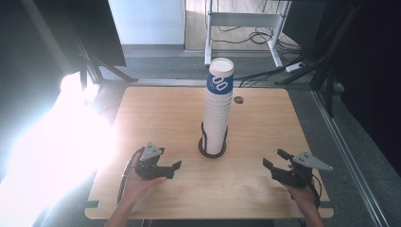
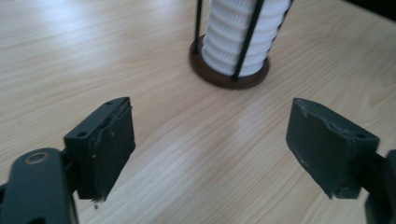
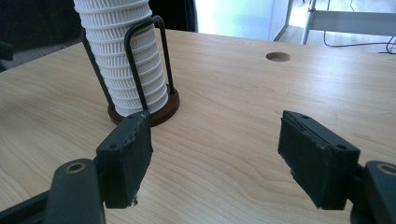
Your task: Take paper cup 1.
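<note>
A: Where is the stack of cups (image 1: 218, 106)?
B: In the high view it stands upright at the middle of the frame, on the wooden bench (image 1: 156, 113). It sits in a round dark holder (image 1: 212, 148) whose thin black rods rise around the lowest cups. The top cup has a blue band.

A: And the left hand-held gripper (image 1: 176, 166)?
B: Lower left of centre in the high view, near the holder but apart from it, pointing toward the right of the frame. In the left gripper view its jaws stand wide apart over bare wood, nothing between them, with the stack (image 2: 245, 35) at the upper centre.

A: The right hand-held gripper (image 1: 273, 160)?
B: Lower right of the frame, well apart from the stack, pointing left toward it. In the right gripper view its jaws are also spread with nothing in the gap; the stack (image 3: 123, 56) is at the upper left, and a round hole (image 3: 277, 57) in the bench is at the upper right.
</note>
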The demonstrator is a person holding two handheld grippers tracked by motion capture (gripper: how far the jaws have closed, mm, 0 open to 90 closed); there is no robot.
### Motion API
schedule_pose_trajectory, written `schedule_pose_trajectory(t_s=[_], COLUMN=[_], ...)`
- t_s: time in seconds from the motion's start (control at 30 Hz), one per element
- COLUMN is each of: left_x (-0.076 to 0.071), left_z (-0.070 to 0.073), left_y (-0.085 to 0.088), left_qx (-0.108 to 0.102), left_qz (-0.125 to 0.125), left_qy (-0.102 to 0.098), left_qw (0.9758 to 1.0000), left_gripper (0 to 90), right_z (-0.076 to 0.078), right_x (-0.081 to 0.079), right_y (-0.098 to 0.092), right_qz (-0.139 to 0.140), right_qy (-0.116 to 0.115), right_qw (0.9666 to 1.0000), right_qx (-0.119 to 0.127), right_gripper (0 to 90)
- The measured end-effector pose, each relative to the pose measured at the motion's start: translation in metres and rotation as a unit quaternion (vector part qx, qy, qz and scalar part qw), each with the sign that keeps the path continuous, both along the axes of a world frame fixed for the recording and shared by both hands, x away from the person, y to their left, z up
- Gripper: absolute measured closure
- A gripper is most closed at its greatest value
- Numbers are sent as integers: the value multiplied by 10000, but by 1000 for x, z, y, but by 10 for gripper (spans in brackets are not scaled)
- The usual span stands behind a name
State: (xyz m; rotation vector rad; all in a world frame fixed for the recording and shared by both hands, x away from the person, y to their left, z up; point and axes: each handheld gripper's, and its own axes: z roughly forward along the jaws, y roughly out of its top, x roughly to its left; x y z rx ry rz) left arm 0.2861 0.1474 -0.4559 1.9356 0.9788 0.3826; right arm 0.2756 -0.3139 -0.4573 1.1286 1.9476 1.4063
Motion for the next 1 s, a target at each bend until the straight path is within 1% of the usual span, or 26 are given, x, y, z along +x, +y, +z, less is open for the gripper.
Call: schedule_pose_trajectory(t_s=[0.03, 0.07, 0.13, 0.17, 0.2, 0.23, 0.27, 0.3, 0.33, 0.47, 0.57, 0.6, 0.63, 0.67, 0.73, 0.77, 0.87, 0.9, 1.0], left_x=[2, 4, 6, 13, 13, 21, 21, 29, 29, 44, 54, 57, 61, 61, 65, 70, 74, 77, 81], left_z=[4, 6, 9, 12, 12, 14, 14, 16, 16, 20, 20, 21, 25, 25, 29, 32, 34, 35, 35], left_y=[-5, -8, -10, -16, -16, -23, -23, -30, -30, -43, -55, -59, -66, -66, -74, -81, -88, -93, -96], left_qx=[-15, -19, -41, -86, -86, -78, -78, -94, -94, -268, -248, -238, -273, -273, -312, -341, -338, -375, -395], left_qz=[-73, -82, -117, -189, -189, -247, -247, -305, -305, -494, -575, -571, -611, -611, -687, -719, -764, -750, -743], left_qy=[-95, -145, -183, -212, -212, -194, -194, -146, -146, -53, -55, -100, -183, -183, -260, -344, -387, -479, -434], left_qw=[9999, 9999, 9998, 9996, 9996, 9995, 9995, 9994, 9994, 9984, 9980, 9980, 9976, 9976, 9968, 9962, 9958, 9953, 9955], left_gripper=[144, 139, 135, 131, 122, 113, 112, 111, 102, 84, 74, 70, 70, 69, 65, 64, 57, 58, 57], right_z=[0, -1, -1, -1, -1, -3, -3, -5, -5, -9, -10, -10, -9, -9, -9, -10, -11, -12, -13], right_x=[0, 1, 1, 2, 2, 2, 2, 3, 3, 4, 5, 4, 4, 4, 3, 4, 4, 4, 4], right_y=[2, 2, 3, 4, 4, 4, 4, 5, 5, 5, 5, 5, 5, 5, 4, 3, 3, 3, 4], right_qz=[10, 18, 27, 42, 42, 56, 56, 60, 60, 62, 49, 51, 44, 44, 30, 30, 21, 29, 33], right_qy=[3, 1, 20, 20, 20, 24, 24, 64, 64, 118, 132, 126, 123, 123, 120, 127, 138, 162, 176], right_qw=[10000, 10000, 10000, 10000, 10000, 10000, 10000, 10000, 10000, 9999, 9999, 9999, 9999, 9999, 9999, 9999, 9999, 9998, 9998], right_qx=[-12, -14, -16, -22, -22, -28, -28, -39, -39, -52, -61, -63, -58, -58, -52, -49, -56, -59, -67], right_gripper=[263, 262, 263, 263, 263, 263, 263, 262, 262, 262, 263, 263, 263, 263, 263, 263, 264, 264, 264])
